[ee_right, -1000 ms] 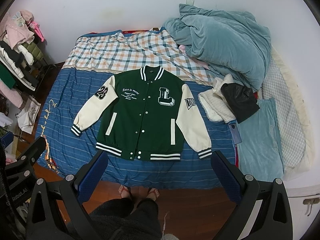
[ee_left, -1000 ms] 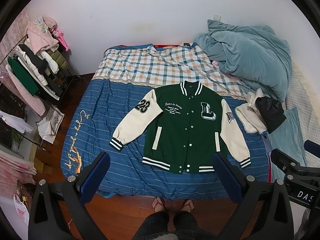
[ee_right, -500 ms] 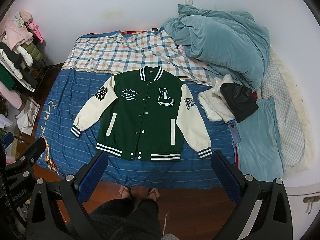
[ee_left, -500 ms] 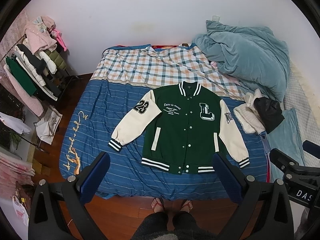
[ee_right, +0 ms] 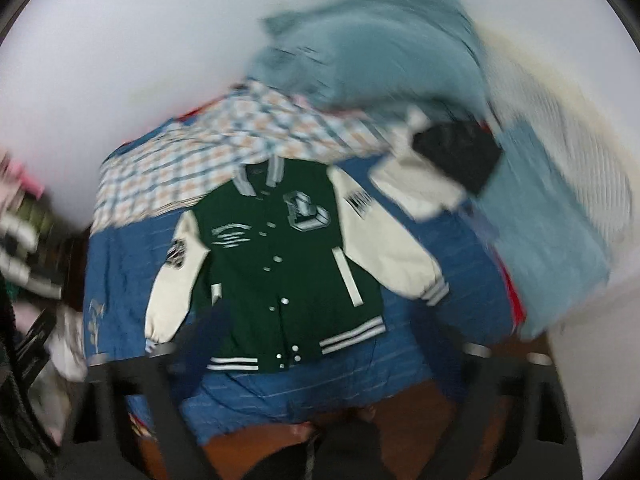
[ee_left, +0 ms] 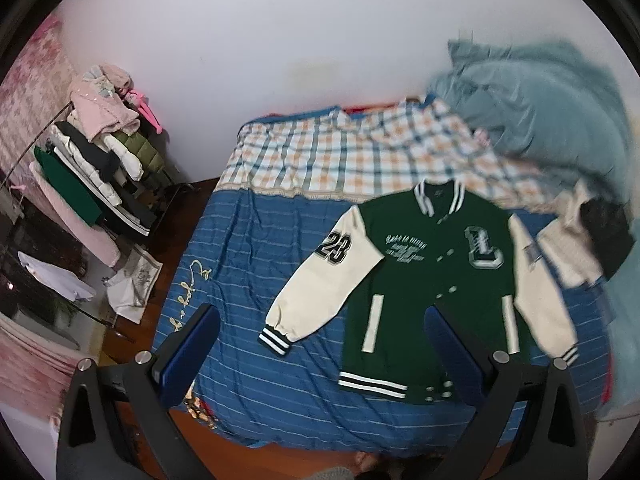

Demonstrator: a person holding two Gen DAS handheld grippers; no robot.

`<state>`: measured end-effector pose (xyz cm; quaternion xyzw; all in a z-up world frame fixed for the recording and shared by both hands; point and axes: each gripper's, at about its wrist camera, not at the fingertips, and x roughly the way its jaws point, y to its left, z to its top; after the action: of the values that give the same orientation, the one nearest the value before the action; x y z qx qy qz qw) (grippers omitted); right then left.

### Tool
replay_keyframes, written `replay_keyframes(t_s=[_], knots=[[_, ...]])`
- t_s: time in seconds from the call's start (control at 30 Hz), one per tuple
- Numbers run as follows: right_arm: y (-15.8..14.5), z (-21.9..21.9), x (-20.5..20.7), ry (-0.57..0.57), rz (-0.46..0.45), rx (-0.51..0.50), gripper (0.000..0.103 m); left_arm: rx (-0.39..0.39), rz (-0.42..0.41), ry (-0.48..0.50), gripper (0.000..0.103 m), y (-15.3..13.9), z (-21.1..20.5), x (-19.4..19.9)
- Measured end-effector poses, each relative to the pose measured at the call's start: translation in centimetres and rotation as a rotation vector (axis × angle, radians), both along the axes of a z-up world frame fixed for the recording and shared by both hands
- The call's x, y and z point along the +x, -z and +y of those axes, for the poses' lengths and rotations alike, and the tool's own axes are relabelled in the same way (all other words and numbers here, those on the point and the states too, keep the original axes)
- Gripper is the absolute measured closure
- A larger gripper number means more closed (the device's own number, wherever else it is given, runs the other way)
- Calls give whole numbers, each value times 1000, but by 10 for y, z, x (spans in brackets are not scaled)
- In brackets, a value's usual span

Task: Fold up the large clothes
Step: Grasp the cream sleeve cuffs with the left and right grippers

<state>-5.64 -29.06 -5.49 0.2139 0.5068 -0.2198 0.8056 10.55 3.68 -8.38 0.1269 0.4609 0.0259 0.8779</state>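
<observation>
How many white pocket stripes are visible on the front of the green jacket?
2. One pocket stripe is on the jacket front's left side in the left wrist view, the other pocket stripe on its right side.

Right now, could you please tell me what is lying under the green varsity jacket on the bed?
The green varsity jacket lies flat on a blue striped bedspread, its collar reaching the checked sheet. Whatever lies directly beneath its body and sleeves is covered.
</observation>
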Motion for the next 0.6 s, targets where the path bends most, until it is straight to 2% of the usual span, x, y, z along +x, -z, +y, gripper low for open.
replay_keyframes(t_s=[0.07,0.13,0.27,0.33,0.4,0.43,0.6], knots=[[43,-31,-5,97,16,91,42,34,35,-8,0,27,-3,17],[92,-66,-15,211,28,198,42,36,75,-20,0,57,-9,37],[192,-126,-44,449,25,322,38,78,126,-60,0,111,-22,69],[259,-159,-56,596,22,417,37,110,159,-82,0,139,-33,87],[314,-182,-61,695,15,504,37,122,195,-112,0,175,-45,107],[355,-196,-65,763,2,575,37,122,206,-117,0,185,-48,113],[488,-236,-74,975,-50,699,37,173,313,-135,0,275,-67,149]])
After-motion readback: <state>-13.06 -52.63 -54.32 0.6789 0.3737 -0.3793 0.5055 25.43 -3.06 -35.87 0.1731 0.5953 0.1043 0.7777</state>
